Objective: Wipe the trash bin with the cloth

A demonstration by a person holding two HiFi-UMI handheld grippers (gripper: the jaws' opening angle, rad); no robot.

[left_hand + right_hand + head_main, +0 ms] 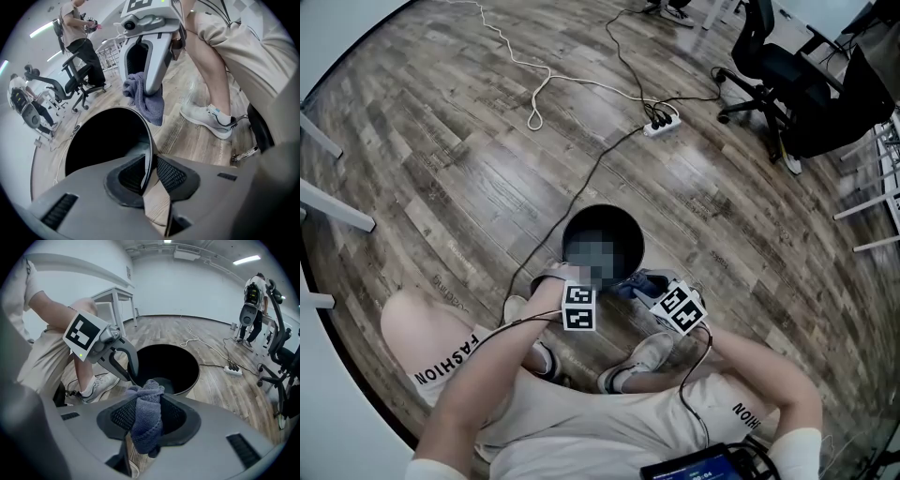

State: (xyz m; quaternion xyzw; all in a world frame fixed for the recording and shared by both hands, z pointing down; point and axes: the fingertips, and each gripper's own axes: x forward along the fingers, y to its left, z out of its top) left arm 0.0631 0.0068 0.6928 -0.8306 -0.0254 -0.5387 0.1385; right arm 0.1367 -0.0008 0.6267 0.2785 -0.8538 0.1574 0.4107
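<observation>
The black round trash bin (581, 223) stands open on the wood floor between the person's feet. My left gripper (152, 161) is shut on the bin's thin rim (151, 140) at its near side, one pad inside and one outside; the right gripper view shows that left gripper (132, 378) at the rim too. A blue-grey cloth (146, 427) is bunched between the pads of my right gripper (149, 404), which is shut on it. That right gripper (643, 287) hangs just off the bin's near right side, with the cloth (147, 105) dangling over the rim.
A white power strip (661, 122) and cables lie on the floor beyond the bin. Black office chairs (778, 75) stand at the back right. White table legs (337, 211) are at the left. The person's shoes (652, 352) sit close behind the bin. Other people stand far off.
</observation>
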